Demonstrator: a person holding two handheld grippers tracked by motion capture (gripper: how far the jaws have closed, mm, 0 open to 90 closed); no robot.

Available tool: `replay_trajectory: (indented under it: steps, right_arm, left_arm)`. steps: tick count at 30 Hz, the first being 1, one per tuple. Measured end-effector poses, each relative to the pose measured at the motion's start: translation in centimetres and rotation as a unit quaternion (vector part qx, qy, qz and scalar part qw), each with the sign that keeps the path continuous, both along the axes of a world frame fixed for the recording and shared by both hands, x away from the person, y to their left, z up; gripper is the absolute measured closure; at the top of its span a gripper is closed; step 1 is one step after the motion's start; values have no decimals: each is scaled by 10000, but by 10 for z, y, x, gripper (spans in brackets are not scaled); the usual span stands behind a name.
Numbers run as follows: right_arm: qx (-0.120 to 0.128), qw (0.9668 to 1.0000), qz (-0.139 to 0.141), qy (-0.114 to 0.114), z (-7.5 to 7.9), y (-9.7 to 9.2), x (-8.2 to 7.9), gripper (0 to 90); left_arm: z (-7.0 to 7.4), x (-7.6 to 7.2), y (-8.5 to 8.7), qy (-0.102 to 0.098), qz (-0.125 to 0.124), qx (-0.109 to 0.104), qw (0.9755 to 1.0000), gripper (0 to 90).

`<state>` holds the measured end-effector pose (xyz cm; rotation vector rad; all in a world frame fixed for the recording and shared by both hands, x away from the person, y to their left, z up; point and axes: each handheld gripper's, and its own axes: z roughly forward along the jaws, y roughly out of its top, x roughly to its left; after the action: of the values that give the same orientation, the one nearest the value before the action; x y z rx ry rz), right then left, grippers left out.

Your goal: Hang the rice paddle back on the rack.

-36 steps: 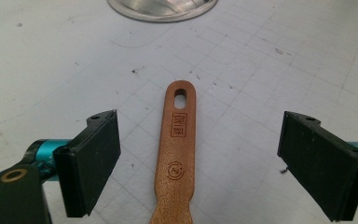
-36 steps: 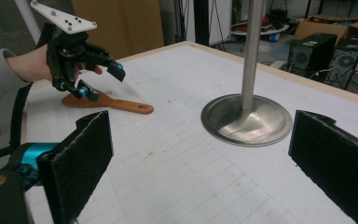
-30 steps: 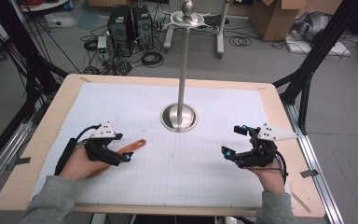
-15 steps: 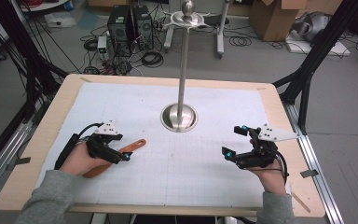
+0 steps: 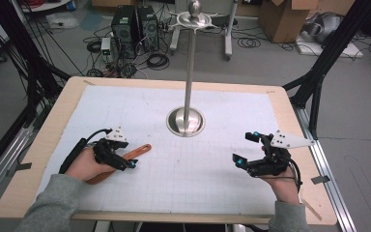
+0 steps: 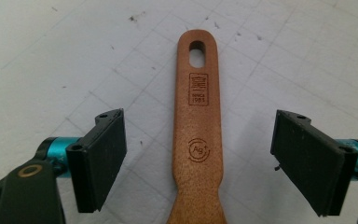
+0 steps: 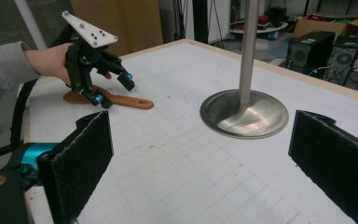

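**Left gripper view: jaws astride the wooden handle, grasp not yet made**

Left gripper view shows the wooden spatula (image 6: 198,135) lying flat on the gridded white mat (image 6: 56,56), its handle running straight up between the two jaws, hang-hole at the far end. The left gripper (image 6: 198,158) stands open: both pads are clear of the wood, with mat visible on either side of the handle. Its jaws have just been closing a little, with the handle between them and no contact yet.

High view places the spatula at the near-left of the counter (image 5: 53,121), partly under the left hand (image 5: 84,166). The metal stand (image 5: 187,121) rises from its round base at mid-counter, well apart from the tool. The right gripper (image 5: 246,152) hovers open and empty at the near-right.

Judgement: the step in hand is the grasp of the handle. The next move calls for closing squarely on the narrow shank, keeping the handle centred, before any lift. A skewed closure could pivot the tool on the mat.
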<state>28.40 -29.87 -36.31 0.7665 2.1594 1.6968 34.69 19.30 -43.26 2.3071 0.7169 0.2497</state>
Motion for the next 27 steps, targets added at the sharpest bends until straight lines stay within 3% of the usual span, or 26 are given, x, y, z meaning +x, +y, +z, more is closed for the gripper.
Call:
replay_trajectory:
  steps: [9,27]
  right_arm:
    - [-9,10000,0,43,-1,-1,-1,50]
    - [-36,10000,19,49,-1,0,-1,51]
  left_arm:
    - [-3,2,1,16,25,117,9999,261]
    - [1,-2,6,39,49,98,9999,548]
